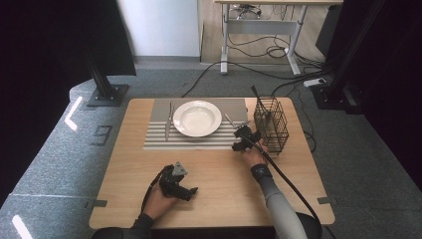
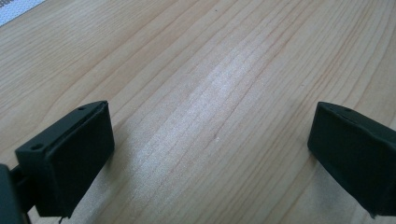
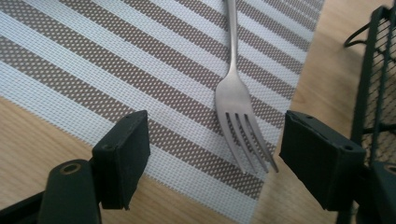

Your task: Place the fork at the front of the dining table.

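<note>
While the right gripper (image 3: 212, 154) stands wide over the fork (image 3: 236, 107), close squarely across its neck; left gripper (image 2: 210, 154) rests wide.

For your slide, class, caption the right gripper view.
Open right tongs poised over a fork lying on the striped placemat, beside the wire basket.

Bare table (image 1: 219, 174) lies open around the left tool (image 1: 191, 191). At the right tool (image 1: 242, 133), the wire basket (image 1: 271, 124) crowds close at 3 o'clock, and the plate (image 1: 197, 118) blocks 10 o'clock.
</note>
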Demonstrator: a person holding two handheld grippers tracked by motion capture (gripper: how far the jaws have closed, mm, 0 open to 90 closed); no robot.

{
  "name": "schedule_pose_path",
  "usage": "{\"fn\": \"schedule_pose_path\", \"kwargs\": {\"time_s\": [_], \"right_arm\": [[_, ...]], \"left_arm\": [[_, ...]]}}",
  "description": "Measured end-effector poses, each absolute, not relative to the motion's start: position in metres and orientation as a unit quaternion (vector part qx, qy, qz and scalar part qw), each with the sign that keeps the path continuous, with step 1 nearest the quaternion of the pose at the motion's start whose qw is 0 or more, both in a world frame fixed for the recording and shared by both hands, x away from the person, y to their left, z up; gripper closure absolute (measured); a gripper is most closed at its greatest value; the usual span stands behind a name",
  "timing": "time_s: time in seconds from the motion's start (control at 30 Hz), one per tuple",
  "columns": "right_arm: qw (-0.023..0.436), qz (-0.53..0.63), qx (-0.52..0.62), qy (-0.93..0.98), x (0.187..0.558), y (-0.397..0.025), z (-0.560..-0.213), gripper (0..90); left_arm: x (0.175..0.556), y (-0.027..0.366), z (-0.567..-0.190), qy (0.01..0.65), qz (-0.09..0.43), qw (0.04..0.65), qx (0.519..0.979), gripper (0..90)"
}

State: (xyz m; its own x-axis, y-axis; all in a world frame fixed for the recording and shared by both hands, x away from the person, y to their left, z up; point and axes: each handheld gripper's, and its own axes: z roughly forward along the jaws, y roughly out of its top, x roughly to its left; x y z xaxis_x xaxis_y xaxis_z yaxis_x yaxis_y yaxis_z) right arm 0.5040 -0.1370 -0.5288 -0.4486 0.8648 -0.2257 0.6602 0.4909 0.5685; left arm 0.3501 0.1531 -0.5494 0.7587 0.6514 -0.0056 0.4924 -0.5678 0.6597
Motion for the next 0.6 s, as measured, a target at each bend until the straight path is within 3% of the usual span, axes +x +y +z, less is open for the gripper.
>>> {"fn": "schedule_pose_path", "kwargs": {"time_s": [0.13, 0.27, 0.5, 0.53, 0.6], "right_arm": [[0.232, 0.221, 0.462, 0.827, 0.503, -0.135, -0.529, 24.4], [0.186, 0.265, 0.462, 0.826, 0.502, -0.131, -0.531, 27.1], [0.164, 0.313, 0.431, 0.830, 0.497, -0.125, -0.524, 29.2], [0.166, 0.318, 0.434, 0.826, 0.496, -0.127, -0.519, 30.8], [0.179, 0.315, 0.439, 0.822, 0.492, -0.133, -0.511, 43.6]], "left_arm": [[0.350, 0.153, -0.549, 0.326, 0.120, 0.332, 0.877, 0.1], [0.350, 0.153, -0.549, 0.326, 0.120, 0.331, 0.877, 0.1], [0.350, 0.153, -0.549, 0.326, 0.120, 0.331, 0.877, 0.2], [0.350, 0.153, -0.549, 0.326, 0.120, 0.332, 0.877, 0.1], [0.350, 0.153, -0.549, 0.326, 0.119, 0.332, 0.877, 0.2]]}}
